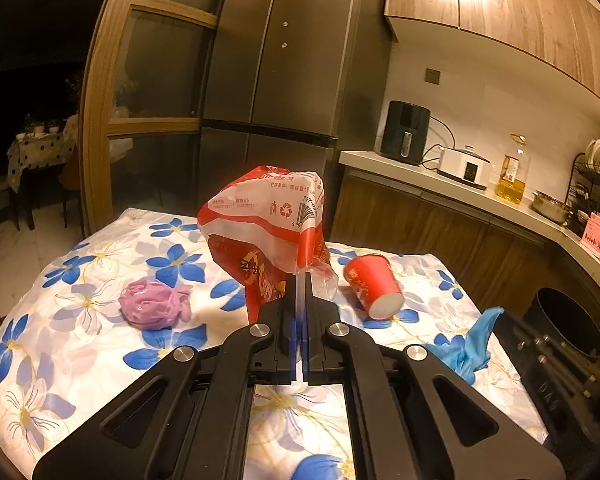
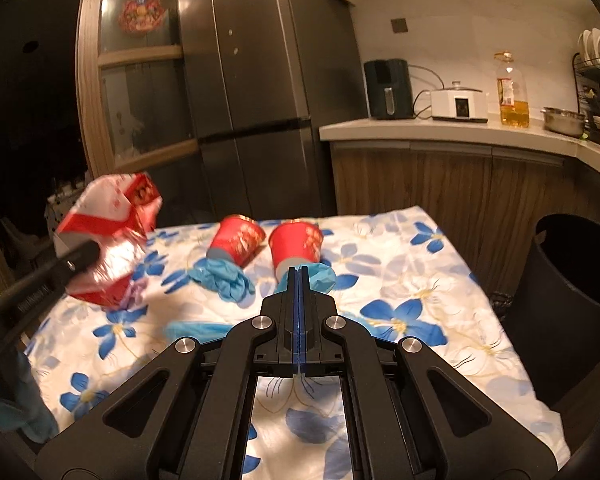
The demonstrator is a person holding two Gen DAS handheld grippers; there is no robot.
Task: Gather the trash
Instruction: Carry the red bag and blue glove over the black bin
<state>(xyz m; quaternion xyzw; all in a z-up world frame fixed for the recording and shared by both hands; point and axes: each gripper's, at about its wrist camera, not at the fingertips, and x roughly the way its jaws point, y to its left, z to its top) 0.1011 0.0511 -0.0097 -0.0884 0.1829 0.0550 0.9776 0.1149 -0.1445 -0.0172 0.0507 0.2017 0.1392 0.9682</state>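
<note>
Left wrist view: left gripper (image 1: 304, 280) clamps the red-and-white plastic bag (image 1: 266, 232), which rises at twelve o'clock above its tips. Right wrist view: right gripper (image 2: 299, 276) pinches a blue glove (image 2: 320, 276) at one o'clock; the bag hangs at ten o'clock.

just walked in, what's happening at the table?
A person is clearing trash off the floral tablecloth with two handheld grippers. The left gripper is shut on a red-and-white plastic bag, held above the cloth. The right gripper is shut on a blue glove. Two red cups lie tipped; the black bin stands beside the table.
</note>
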